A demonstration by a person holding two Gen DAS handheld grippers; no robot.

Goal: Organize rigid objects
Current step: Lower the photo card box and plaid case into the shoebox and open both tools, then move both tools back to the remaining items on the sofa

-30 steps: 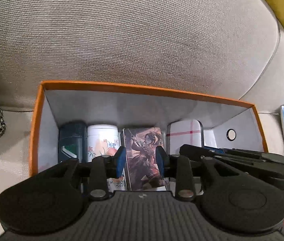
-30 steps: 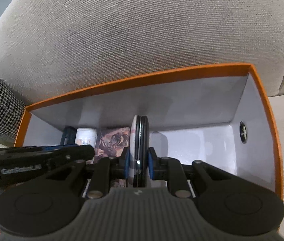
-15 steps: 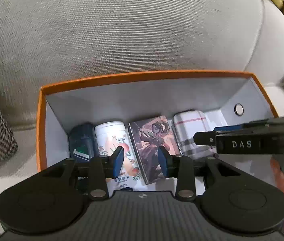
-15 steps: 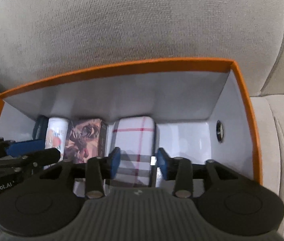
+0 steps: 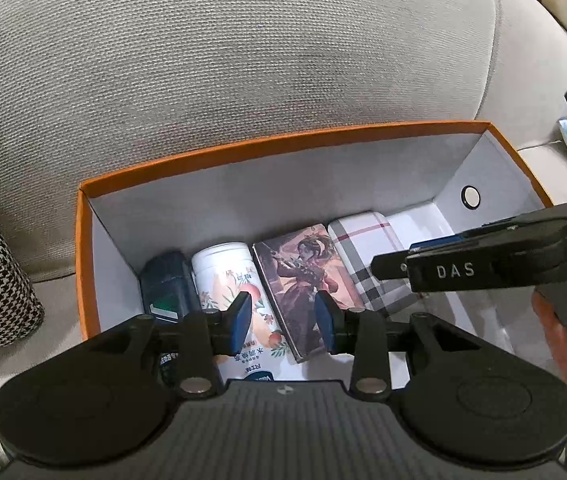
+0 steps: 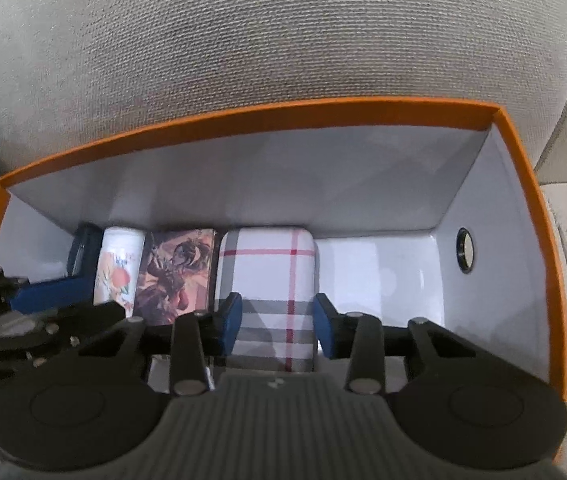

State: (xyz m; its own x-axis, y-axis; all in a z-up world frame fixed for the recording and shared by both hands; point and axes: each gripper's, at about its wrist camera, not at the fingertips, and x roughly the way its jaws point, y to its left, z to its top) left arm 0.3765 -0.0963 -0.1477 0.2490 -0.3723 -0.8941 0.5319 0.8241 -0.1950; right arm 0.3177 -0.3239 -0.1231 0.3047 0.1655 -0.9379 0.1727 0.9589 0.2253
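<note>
Plaid case point(image 6: 271, 280) lies flat in orange box point(image 6: 243, 114)

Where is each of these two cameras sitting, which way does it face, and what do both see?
Left wrist: on the left gripper, facing down into the orange box; right gripper and a hand show.
Right wrist: on the right gripper, above the plaid case; left gripper shows.
Shared: box, case, picture card, white bottle, sofa cushion.
</note>
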